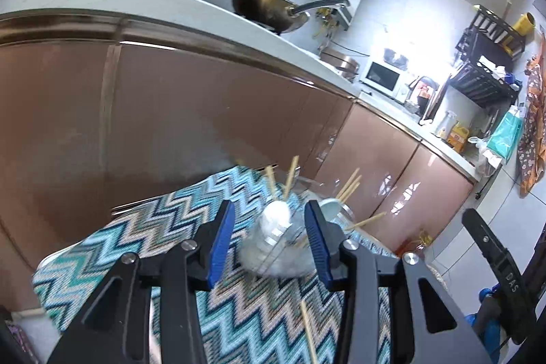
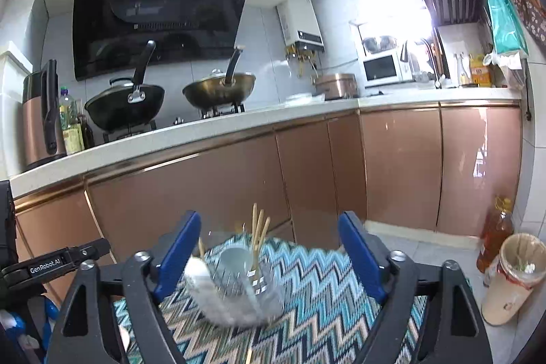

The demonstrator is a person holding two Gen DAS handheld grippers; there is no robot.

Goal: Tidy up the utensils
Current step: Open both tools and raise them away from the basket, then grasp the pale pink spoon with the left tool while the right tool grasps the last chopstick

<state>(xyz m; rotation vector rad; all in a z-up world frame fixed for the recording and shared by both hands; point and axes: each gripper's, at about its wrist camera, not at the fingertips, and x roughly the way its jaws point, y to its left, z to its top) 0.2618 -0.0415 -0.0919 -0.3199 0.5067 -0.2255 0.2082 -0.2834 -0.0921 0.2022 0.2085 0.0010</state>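
The zigzag cloth point(image 2: 317, 302) covered the bench, and on it, dead ahead of both claws, stood a clear utensil holder point(image 2: 239, 282), blurred, with chopsticks point(image 2: 256, 227) rising roughly upright. The left claw point(image 1: 269, 244) gaped around it, nearer by my judgement; the right claw point(image 2: 269, 256) hung wide open, empty. One chopstick point(image 1: 309, 330) lay loose below.

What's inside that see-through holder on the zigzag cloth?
Wooden chopsticks stick up out of the clear holder, and a pale round scoop or lid shows inside. The picture is blurry, so what lies at the bottom cannot be made out.
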